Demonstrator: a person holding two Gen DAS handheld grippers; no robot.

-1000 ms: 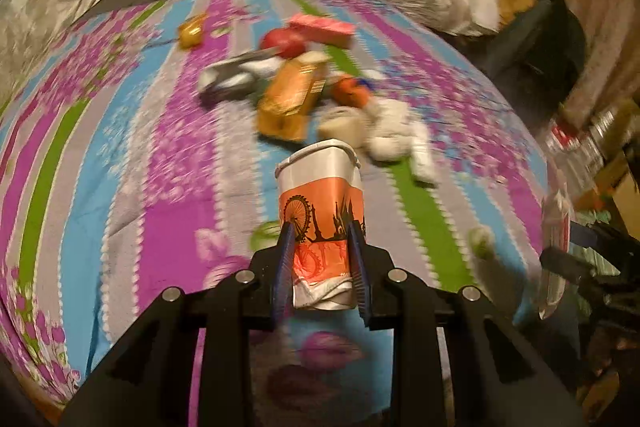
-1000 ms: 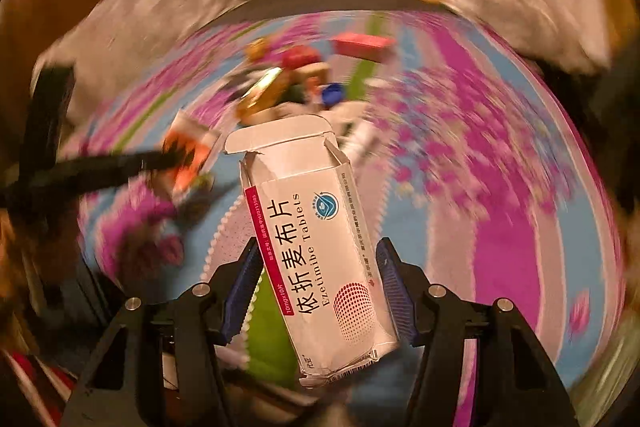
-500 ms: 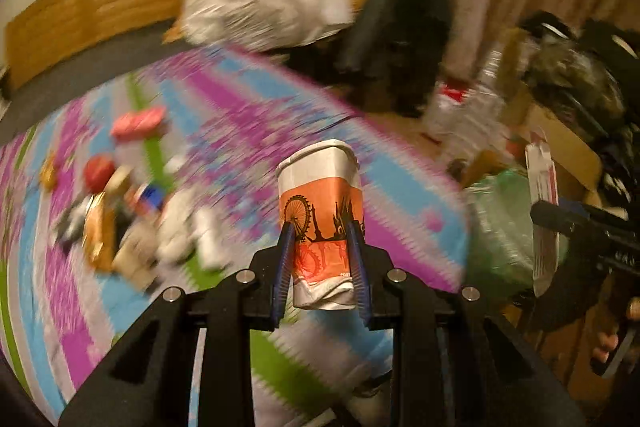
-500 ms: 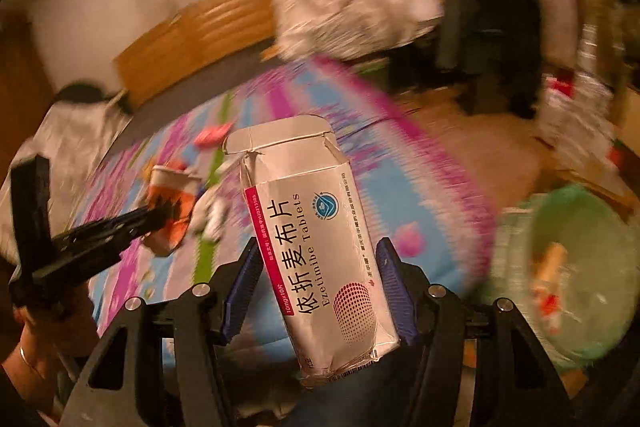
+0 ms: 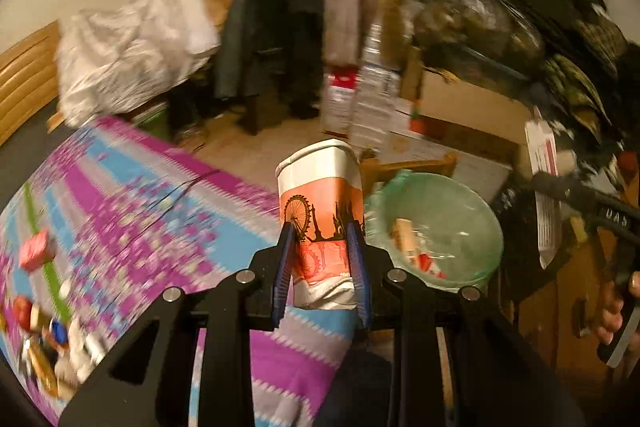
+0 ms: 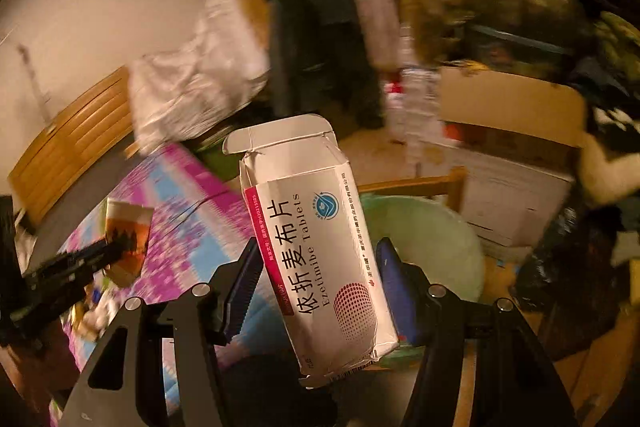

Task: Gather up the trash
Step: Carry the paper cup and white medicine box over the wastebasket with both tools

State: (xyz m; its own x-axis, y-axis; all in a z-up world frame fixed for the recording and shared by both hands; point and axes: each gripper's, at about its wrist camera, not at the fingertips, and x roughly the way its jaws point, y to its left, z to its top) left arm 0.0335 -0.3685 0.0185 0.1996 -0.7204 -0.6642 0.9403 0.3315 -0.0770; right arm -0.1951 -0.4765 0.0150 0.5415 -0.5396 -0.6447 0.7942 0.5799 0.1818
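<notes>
Fingers of the left gripper (image 5: 322,267) are narrowly parted and clamped on a paper cup (image 5: 322,215), an orange one printed with a black skyline and a big wheel; the blue pads press its crumpled lower half from both sides and the cup stands upright between them, its lid end up. It hangs over the near corner of the bed, where the striped purple and blue bedspread (image 5: 132,211) runs out. At the far left of that spread lies a loose heap of other scraps (image 5: 48,339), too blurred to tell apart.

Just right of the cup, on the floor beside the bed, sits a pale green bin (image 5: 460,223). Inside it lie a few pieces, something tan and something red and white; more I cannot make out.

Further right, the right gripper (image 6: 316,283) has its fingers set wider, gripping a white tablet box (image 6: 316,239) by its long sides. The box tilts slightly, its top flap standing open, and it hangs in front of the bin's rim.
</notes>
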